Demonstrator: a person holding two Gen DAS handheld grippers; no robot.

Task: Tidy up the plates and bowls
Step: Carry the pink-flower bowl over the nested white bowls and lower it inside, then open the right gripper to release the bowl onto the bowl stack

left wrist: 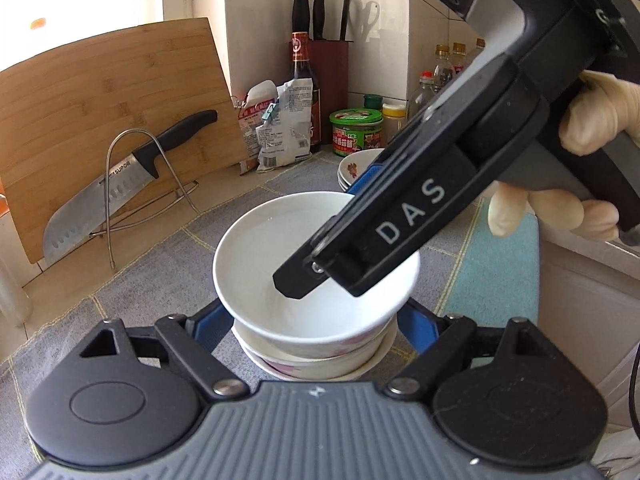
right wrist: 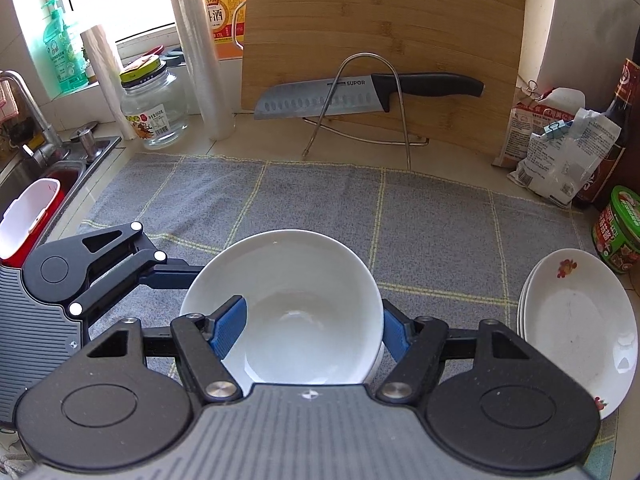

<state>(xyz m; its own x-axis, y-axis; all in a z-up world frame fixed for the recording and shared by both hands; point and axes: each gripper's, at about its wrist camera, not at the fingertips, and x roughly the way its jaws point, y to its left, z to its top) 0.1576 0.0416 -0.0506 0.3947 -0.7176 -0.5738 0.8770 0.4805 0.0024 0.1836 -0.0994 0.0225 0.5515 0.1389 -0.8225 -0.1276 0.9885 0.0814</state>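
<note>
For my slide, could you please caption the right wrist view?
Right tool straddling the top white bowl of a stack, beside stacked plates.

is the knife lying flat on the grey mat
No, the knife rests on a wire rack against the cutting board, behind the mat.

Left wrist view: the right tongs (left wrist: 320,268) hide part of the top bowl (left wrist: 260,248) and most of the plate stack (left wrist: 354,168) behind it. Lower bowls (left wrist: 304,364) show rims only; the left tongs' fingertips are hidden beside them.
</note>
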